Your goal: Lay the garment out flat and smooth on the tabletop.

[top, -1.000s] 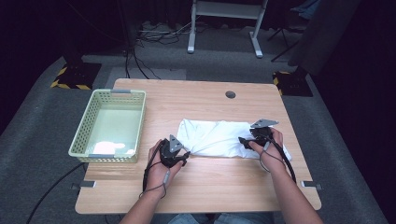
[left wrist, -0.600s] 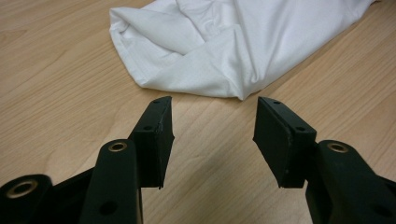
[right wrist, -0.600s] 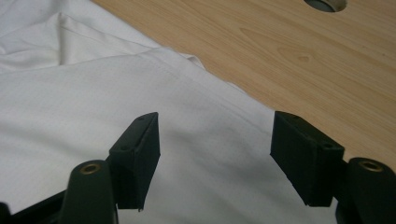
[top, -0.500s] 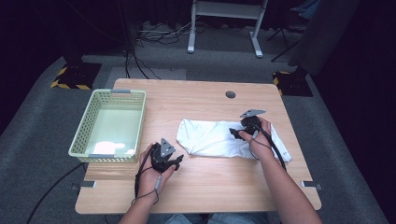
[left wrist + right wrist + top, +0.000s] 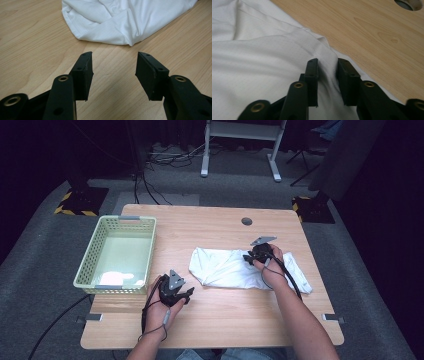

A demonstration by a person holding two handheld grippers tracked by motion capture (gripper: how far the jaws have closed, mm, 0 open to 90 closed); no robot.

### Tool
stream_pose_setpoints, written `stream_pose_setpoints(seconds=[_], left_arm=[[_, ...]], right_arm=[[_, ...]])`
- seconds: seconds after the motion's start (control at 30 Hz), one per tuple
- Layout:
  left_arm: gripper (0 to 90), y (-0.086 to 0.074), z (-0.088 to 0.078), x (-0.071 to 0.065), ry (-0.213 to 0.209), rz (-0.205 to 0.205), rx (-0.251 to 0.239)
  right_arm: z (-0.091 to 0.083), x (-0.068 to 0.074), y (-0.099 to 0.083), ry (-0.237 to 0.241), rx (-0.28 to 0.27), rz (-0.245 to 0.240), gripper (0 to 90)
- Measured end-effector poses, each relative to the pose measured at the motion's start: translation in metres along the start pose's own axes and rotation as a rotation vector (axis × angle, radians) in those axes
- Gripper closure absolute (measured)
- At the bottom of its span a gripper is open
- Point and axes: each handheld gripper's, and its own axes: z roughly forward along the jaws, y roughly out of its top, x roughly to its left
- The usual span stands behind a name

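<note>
The counter (image 5: 215, 320) is pale wood with a fine straight grain, smooth and faintly sheened. The white cloth (image 5: 225, 270) lying on it is soft, matt knit fabric, creased, with a stitched hem seen in the right gripper view. The basket (image 5: 90, 262) at the far left is light green plastic, slightly glossy, its walls pierced with slots. Both tongs, left (image 5: 113, 72) and right (image 5: 327, 77), are matt black plastic with brass-coloured metal rivets. The floor (image 5: 45, 245) is rough grey carpet.
</note>
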Motion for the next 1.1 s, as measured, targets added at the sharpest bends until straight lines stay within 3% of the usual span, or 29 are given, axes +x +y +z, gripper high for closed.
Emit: stream_pose_setpoints(seconds=[0.17,0.43,0.63,0.87,1.1], left_arm=[[47.8,0.001,-0.002,-0.001,-0.002,-0.003,-0.007],[47.8,-0.001,-0.007,-0.004,-0.007,0.003,-0.016],[47.9,-0.001,-0.012,-0.002,-0.010,-0.014,-0.031],[48.2,-0.002,-0.012,-0.004,-0.018,-0.010,-0.037],[47.8,-0.013,-0.022,-0.015,-0.019,0.006,-0.025]], right_arm=[[-0.011,0.002,-0.002,-0.007,-0.020,-0.003,82.1],[-0.030,0.010,-0.004,-0.023,-0.043,-0.011,86.8],[-0.048,0.022,-0.008,0.007,-0.068,-0.009,87.2],[-0.070,0.041,-0.026,0.050,-0.096,-0.010,87.2],[-0.095,0.066,-0.051,0.065,-0.104,-0.020,87.2]])
